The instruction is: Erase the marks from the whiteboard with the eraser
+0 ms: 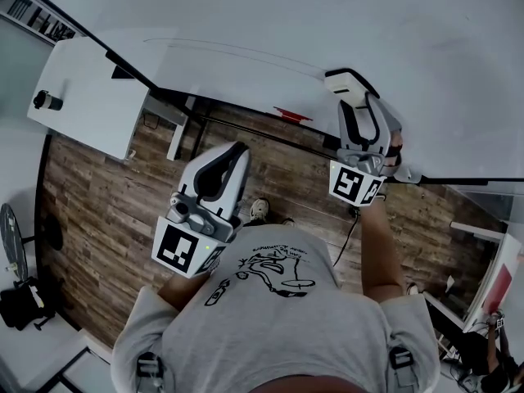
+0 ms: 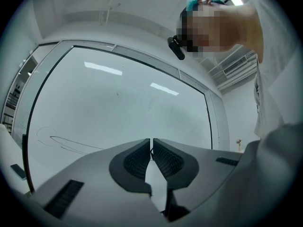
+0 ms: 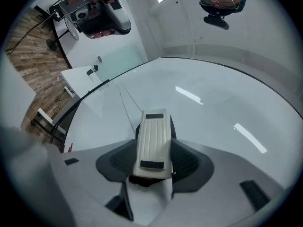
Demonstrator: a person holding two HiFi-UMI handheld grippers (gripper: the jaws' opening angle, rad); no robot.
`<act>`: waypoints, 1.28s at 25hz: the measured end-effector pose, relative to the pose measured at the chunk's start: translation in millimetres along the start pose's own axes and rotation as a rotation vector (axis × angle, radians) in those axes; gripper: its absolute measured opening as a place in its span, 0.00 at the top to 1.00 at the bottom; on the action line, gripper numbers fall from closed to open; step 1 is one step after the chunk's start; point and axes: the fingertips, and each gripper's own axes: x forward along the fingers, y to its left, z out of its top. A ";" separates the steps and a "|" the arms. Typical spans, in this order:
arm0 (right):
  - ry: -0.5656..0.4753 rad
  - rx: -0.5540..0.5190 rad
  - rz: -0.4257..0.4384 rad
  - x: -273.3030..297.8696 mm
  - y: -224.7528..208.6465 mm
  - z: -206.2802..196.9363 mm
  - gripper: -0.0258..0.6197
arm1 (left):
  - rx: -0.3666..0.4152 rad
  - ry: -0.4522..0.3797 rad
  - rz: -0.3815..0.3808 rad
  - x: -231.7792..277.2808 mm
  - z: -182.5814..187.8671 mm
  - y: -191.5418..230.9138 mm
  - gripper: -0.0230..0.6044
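At 10 o'clock in the head view a white bench [image 1: 90,97] stands clear of the board, with a small dark object [image 1: 47,101] near its far corner.

The left tool [image 1: 232,155] hangs at about 7 o'clock from the frame's centre, over the wooden floor [image 1: 98,211] and short of the whiteboard [image 1: 246,15]. In its own view the left tool [image 2: 151,142] has its 2 ribbed pads brought together with only a hairline gap, and nothing sits between them. It takes no part in the wiping.

Thin pen marks [image 1: 229,53] run as a long, shallow curve across the board from 11 o'clock toward 1 o'clock. The left gripper view shows the same marks [image 2: 61,141] as a narrow loop at 8 o'clock on the whiteboard [image 2: 123,103].

At 2 o'clock the right tool [image 1: 357,97] reaches up to the board with the eraser [image 1: 345,78] at its tip. In the right gripper view the right tool [image 3: 154,160] is clamped on the cream eraser [image 3: 154,143], 1 jaw on each long side. The marks [image 3: 125,103] lead straight down to its front edge from 11 o'clock. Whether the felt is pressed on the whiteboard [image 3: 213,112] I cannot tell.

By my reading the job is barely begun. The whole line lies ahead of the eraser, while the surface toward 3 o'clock looks clean.
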 end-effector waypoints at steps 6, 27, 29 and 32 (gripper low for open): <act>-0.004 -0.014 0.038 6.1 15.7 2.2 0.61 | 0.002 0.002 0.015 -5.8 1.1 3.0 0.91; 0.071 -0.123 0.233 23.4 81.6 -1.0 0.60 | -0.004 -0.014 0.023 -27.7 5.6 -2.2 0.91; 0.072 -0.093 0.233 17.8 75.3 4.6 0.60 | -0.005 -0.017 0.014 -27.3 6.9 -3.7 0.91; 0.037 -0.053 0.189 3.5 52.3 23.0 0.61 | -0.007 -0.021 0.000 -25.6 8.6 -3.2 0.91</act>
